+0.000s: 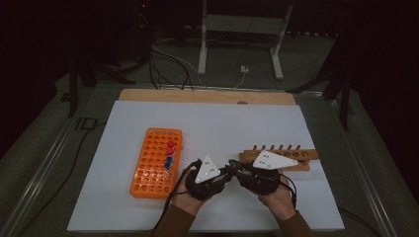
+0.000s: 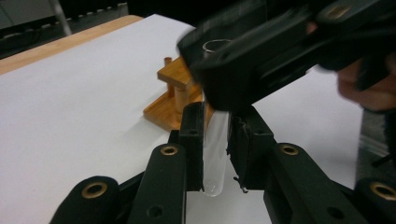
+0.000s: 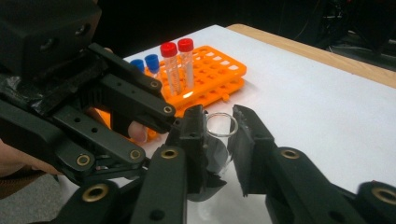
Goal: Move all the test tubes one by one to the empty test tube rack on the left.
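Observation:
A clear, uncapped test tube (image 2: 215, 158) is caught between both grippers just above the white mat. In the left gripper view my left gripper (image 2: 217, 116) is shut on the tube's lower part, with the rounded bottom poking out below the pads. My right gripper (image 3: 218, 116) has the tube's open mouth (image 3: 220, 133) between its pads, and both pads appear to touch the glass. From above, the left gripper (image 1: 225, 172) and the right gripper (image 1: 236, 170) meet tip to tip near the front middle of the mat.
An orange tube rack (image 1: 153, 163) lies left of the hands, holding two red-capped tubes (image 3: 177, 65) and two blue-capped tubes (image 3: 145, 65). A wooden peg rack (image 1: 291, 157) stands just right of the grippers. A white mat (image 1: 207, 123) covers the table.

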{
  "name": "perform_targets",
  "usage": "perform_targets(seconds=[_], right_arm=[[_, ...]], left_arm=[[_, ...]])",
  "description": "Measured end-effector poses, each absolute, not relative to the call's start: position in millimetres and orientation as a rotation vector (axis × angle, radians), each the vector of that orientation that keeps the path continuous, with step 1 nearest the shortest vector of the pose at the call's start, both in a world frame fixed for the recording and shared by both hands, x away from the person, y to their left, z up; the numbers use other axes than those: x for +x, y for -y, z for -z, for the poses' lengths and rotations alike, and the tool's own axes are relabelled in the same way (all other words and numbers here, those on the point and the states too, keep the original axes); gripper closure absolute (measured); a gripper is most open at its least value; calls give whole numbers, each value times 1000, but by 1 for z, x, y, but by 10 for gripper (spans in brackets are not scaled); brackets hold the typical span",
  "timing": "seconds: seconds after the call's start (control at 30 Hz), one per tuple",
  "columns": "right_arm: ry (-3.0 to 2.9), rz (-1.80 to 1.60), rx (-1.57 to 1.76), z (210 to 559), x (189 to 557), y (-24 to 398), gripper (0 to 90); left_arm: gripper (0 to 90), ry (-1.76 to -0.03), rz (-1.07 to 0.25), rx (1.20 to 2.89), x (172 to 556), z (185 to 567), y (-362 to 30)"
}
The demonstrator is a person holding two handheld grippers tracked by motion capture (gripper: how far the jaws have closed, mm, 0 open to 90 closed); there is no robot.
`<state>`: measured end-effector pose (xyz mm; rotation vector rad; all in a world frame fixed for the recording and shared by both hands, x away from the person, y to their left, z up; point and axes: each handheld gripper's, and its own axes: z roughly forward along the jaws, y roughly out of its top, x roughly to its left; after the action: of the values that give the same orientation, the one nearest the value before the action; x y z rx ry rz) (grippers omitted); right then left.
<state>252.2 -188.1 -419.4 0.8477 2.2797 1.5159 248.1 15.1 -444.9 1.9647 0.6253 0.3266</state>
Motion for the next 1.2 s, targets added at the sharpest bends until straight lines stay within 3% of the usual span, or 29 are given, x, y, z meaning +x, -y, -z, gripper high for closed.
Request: perform_targets(seconds=[0.2,0.43,0.9,1.2], right_arm=[[-2207,-1590,908,413,257,203,401],[-2155,-1536,980,413,265,221,193],[-2048,-1441,1139,417,275,252,144],[-2042,-1446,1149,416,276,256,45]], left_arm=[[765,-653,-332,1959,248,446,-25],[765,-680,-352,1937,244,444,-45],[765,-692,-382,1907,231,444,-91],[765,-696,-421,1880,222,438,-124]])
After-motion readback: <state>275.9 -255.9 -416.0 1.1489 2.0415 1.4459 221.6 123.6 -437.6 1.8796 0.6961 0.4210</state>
